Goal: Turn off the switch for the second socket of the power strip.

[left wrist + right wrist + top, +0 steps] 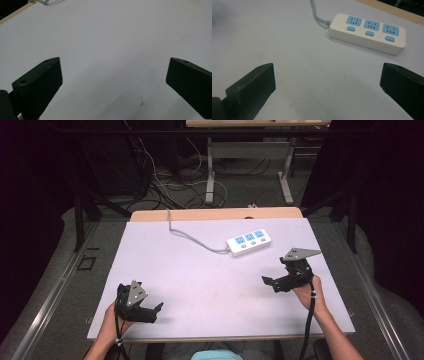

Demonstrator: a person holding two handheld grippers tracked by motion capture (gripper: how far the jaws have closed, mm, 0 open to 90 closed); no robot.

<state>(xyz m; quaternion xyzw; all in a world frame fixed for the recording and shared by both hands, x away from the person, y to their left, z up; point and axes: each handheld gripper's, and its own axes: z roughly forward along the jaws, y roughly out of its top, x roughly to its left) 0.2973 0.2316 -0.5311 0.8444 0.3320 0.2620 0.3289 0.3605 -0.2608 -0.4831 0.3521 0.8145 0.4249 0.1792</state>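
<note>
— Grippers: how are they held?
— Both are spread wide, nothing between the jaws: left gripper (148, 312) well short of the power strip (248, 242), right gripper (270, 282) near it, on the table (200, 270).

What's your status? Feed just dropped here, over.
Left gripper open, empty, low at near left. Right gripper open, empty. Power strip untouched, far centre. Nothing between.

A white power strip (249, 242) (three blue sockets, grey cord trailing toward eleven o'clock) lies flat at the table's (200, 285) one o'clock.
</note>
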